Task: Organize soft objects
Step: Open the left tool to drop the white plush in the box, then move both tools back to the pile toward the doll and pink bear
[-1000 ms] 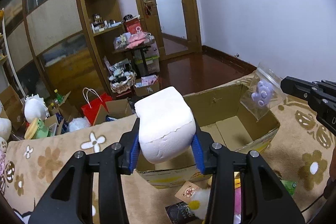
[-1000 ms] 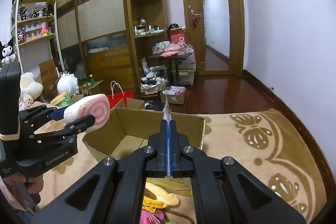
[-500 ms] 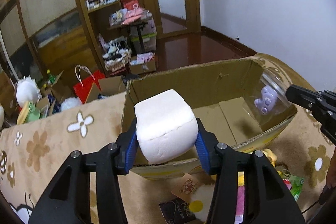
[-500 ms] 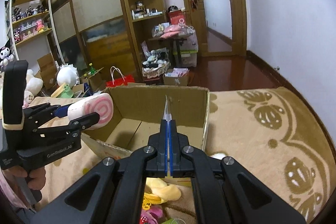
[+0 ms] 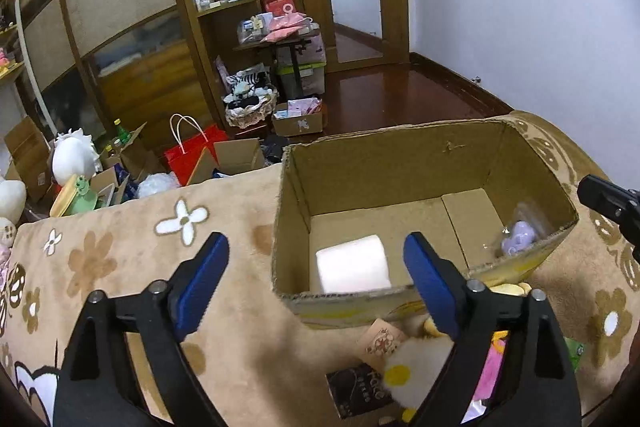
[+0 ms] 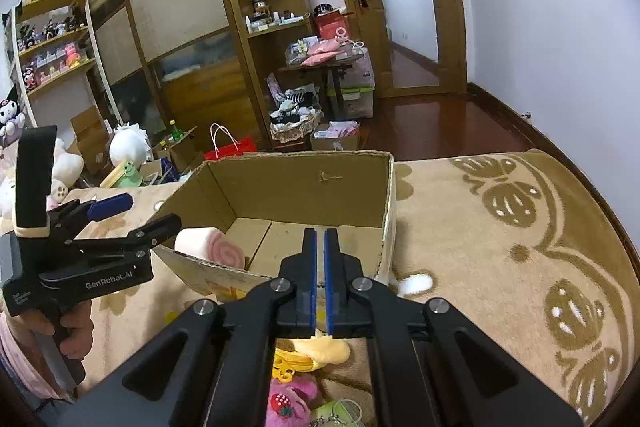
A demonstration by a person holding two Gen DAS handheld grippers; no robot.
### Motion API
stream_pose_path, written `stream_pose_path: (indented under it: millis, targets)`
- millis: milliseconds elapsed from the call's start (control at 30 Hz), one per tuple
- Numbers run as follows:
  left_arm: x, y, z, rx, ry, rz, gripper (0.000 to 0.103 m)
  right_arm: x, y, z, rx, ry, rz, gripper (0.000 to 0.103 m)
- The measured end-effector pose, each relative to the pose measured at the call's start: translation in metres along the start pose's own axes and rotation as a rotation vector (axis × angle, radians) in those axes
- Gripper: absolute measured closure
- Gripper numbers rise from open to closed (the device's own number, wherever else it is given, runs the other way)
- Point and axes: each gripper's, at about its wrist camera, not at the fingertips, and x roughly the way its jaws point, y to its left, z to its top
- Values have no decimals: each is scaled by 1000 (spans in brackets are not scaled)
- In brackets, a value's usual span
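An open cardboard box (image 5: 400, 163) (image 6: 304, 183) stands on a beige flowered blanket. My left gripper (image 5: 314, 239) (image 6: 154, 211) hangs over the box's near left corner, its jaws opening wide with nothing between them. The white roll plush (image 5: 352, 265) lies below them on the box floor, its pink swirl end (image 6: 210, 247) facing right. A clear bag with a purple toy (image 5: 518, 237) lies in the box's right corner. My right gripper (image 6: 320, 231) points into the box. Its jaws are opening, a narrow slit apart, and hold nothing.
In front of the box lie a yellow plush (image 6: 320, 347), a pink plush (image 6: 288, 399) and printed cards (image 5: 360, 383). The blanket (image 5: 120, 267) spreads left and right of the box. A person's hand (image 6: 68, 331) holds the left gripper. A red bag (image 5: 192, 155) and clutter stand beyond.
The left jaws opened and the white roll dropped into the box. The right jaws parted and the bag with the purple toy now lies in the box. Both grippers sank a little.
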Motion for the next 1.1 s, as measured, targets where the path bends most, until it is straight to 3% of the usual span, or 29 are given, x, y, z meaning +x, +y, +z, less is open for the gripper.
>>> stream_pose_path:
  millis: [33, 200, 333, 567, 767, 1100]
  targets:
    - [-3, 1, 0, -2, -1, -1, 11, -2, 0, 1, 0, -2, -3, 96]
    - [-22, 3, -5, -16, 10, -12, 8, -18, 1, 0, 27, -16, 4, 63]
    - [-39, 8, -12, -51, 25, -43, 8, -31, 5, -2, 23, -13, 10, 49]
    - [-68, 9, -25, -46, 33, -43, 7, -55, 16, -8, 22, -34, 19, 10]
    - [-86, 4, -34, -21, 64, -55, 7, -73, 22, -18, 15, -30, 13, 2]
    - [-97, -1, -52, 8, 126, -76, 7, -84, 18, -38, 36, 21, -10, 1]
